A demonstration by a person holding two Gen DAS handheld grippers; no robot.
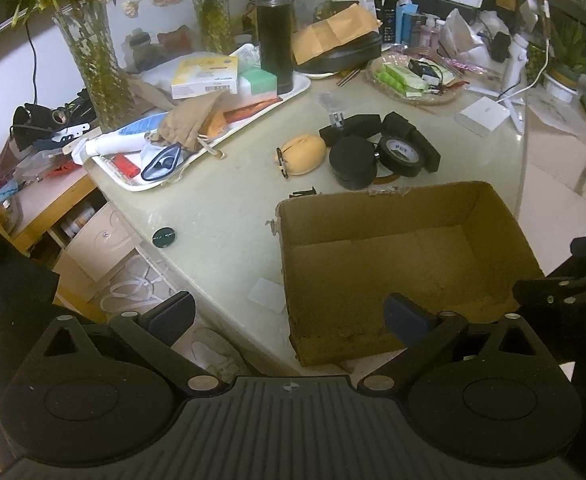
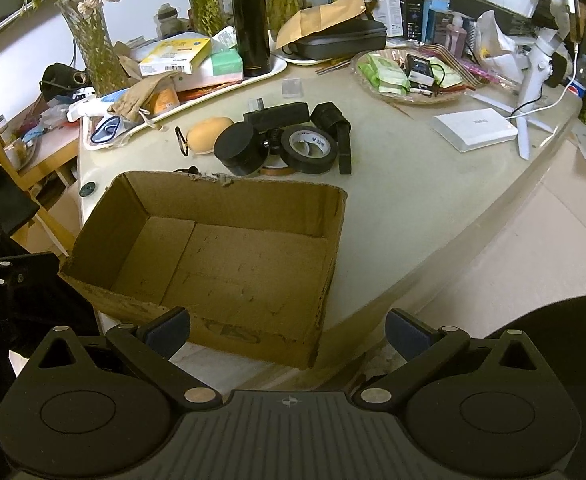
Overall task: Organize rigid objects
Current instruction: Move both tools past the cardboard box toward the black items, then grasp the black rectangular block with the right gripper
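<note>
Waiting just behind the empty brown cardboard box (image 2: 229, 256), the black round lidded jar (image 2: 241, 151) looks stiff, smooth and probably light; I would grip it across its sides. Beside it lies the black tape roll (image 2: 308, 148), easy to pinch through its rim. The left gripper (image 1: 289, 316) and right gripper (image 2: 288, 330) both stand with fingers wide apart, holding nothing, near the box's front.

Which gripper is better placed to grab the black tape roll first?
Right, probably. The black tape roll lies just beyond the empty cardboard box's far wall, near centre in the right gripper's view; the left gripper sees it off to its right.
</note>
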